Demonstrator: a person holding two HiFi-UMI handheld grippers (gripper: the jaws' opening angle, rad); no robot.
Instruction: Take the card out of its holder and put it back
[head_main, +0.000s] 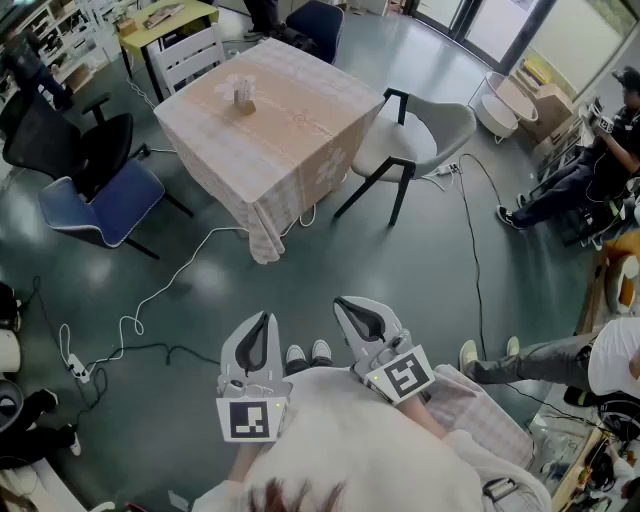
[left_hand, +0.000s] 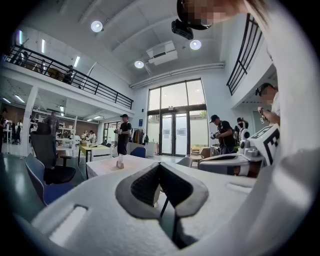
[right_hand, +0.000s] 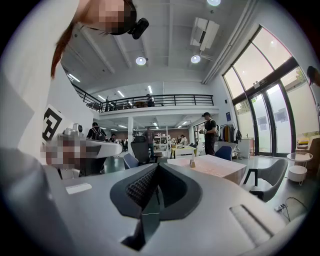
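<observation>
— Head view first: how do the two tools stand?
— The left tool (head_main: 265, 320) and the right tool (head_main: 345, 303) are held level, side by side, well short of the table. Both are clenched and have nothing in them. In the left gripper view the left tool's (left_hand: 160, 166) dark ribbed pads meet at their tips. The right gripper view shows the same for the right tool (right_hand: 157, 166).
— And the card?
— The pale card (head_main: 242, 90) stands upright in its small brownish holder (head_main: 242, 103). The holder is on the square table draped in a pale pink checked cloth (head_main: 300, 130), toward the table's far left side. Neither tool touches it.
— What stands around the table?
— A grey moulded chair with black legs (head_main: 425, 130) is just to the right of the table. A blue padded chair (head_main: 100, 200) and a black office chair (head_main: 80, 140) are on its left. A thin white cable (head_main: 160, 295) snakes over the dark grey-green floor (head_main: 400, 270) in front of the table.
</observation>
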